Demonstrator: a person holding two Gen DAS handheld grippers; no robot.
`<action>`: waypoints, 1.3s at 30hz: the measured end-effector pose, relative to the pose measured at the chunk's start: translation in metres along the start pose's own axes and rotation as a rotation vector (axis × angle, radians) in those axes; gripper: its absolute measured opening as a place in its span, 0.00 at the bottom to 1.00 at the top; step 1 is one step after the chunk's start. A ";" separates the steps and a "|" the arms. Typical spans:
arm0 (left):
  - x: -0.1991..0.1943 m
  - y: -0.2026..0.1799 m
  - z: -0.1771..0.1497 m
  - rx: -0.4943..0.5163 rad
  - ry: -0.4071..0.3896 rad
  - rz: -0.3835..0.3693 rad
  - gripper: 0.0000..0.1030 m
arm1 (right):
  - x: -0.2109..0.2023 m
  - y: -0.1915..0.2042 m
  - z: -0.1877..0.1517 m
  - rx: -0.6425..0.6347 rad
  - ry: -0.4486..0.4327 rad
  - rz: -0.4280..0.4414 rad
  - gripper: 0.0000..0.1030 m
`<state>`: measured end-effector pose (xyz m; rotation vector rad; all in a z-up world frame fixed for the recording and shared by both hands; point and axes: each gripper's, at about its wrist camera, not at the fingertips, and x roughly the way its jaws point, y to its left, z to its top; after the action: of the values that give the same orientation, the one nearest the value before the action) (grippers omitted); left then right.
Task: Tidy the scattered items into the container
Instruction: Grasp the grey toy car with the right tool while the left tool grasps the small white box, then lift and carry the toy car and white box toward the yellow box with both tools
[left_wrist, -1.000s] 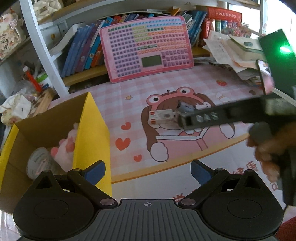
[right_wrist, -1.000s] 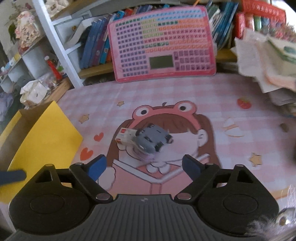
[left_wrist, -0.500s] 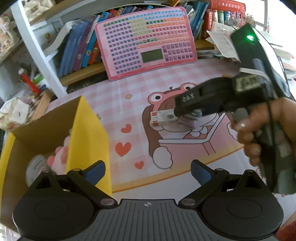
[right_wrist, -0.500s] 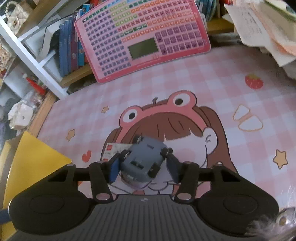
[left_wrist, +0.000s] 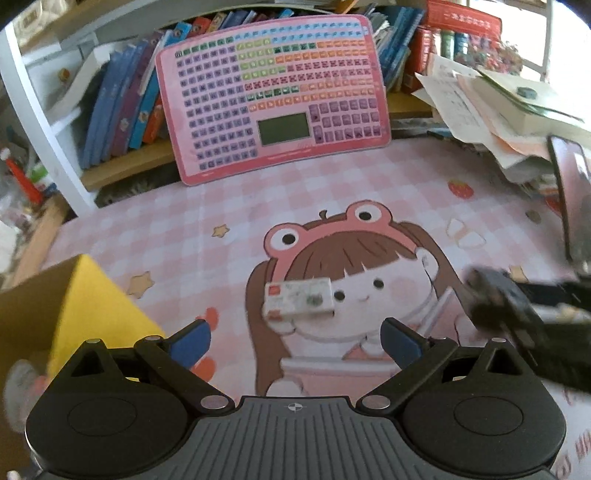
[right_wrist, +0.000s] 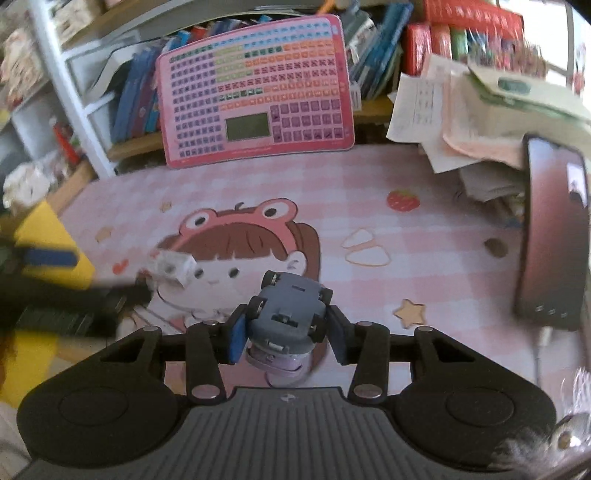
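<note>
A grey toy car hangs upside down, wheels up, between the blue pads of my right gripper. Its jaws are closing and press on the car's sides above the pink cartoon mat. In the left wrist view the same gripper and car show blurred at the right. My left gripper is open, with nothing between its fingers. A small white box with a red corner lies on the mat just ahead of it. The cardboard box with a yellow flap stands at the left.
A pink key-grid toy board leans on a shelf of books at the back. A loose paper stack and an upright phone crowd the right side. A white shelf post rises at the back left.
My right gripper has shut on the toy car and pulled it away from the white box, to the right. My left gripper has moved right, towards the white box; the cardboard box slid to the view's left edge.
</note>
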<state>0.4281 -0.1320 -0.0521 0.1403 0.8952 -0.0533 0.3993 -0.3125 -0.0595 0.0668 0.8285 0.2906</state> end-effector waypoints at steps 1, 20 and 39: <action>0.007 0.000 0.001 -0.009 0.001 0.008 0.95 | -0.001 0.001 -0.003 -0.018 -0.004 -0.008 0.41; 0.067 0.006 0.009 -0.023 0.031 -0.028 0.82 | 0.007 0.006 -0.015 -0.052 0.009 -0.020 0.41; 0.048 0.008 0.010 -0.068 0.076 -0.093 0.51 | 0.021 0.006 -0.015 -0.053 0.056 -0.021 0.37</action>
<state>0.4670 -0.1253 -0.0826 0.0371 0.9776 -0.1043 0.4004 -0.3021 -0.0835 0.0007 0.8760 0.2960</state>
